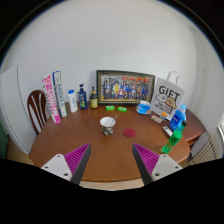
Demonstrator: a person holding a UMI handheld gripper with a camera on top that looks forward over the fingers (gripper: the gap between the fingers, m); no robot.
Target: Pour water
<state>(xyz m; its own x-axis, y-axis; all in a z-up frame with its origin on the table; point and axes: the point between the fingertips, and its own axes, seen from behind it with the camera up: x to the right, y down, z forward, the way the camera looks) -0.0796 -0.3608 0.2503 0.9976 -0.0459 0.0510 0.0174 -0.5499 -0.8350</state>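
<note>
On the round wooden table a white cup stands near the middle, well beyond my fingers. A red coaster lies just right of it. Several bottles stand at the back left in front of a framed photo. A green bottle and a blue bottle stand at the right side. My gripper is open, hovering over the table's near edge, with only bare table between its magenta pads.
A white GIFT bag stands at the back right, with a blue cup and green items near it. A wooden chair stands at the left. A tall pink-lettered box leans at the back left.
</note>
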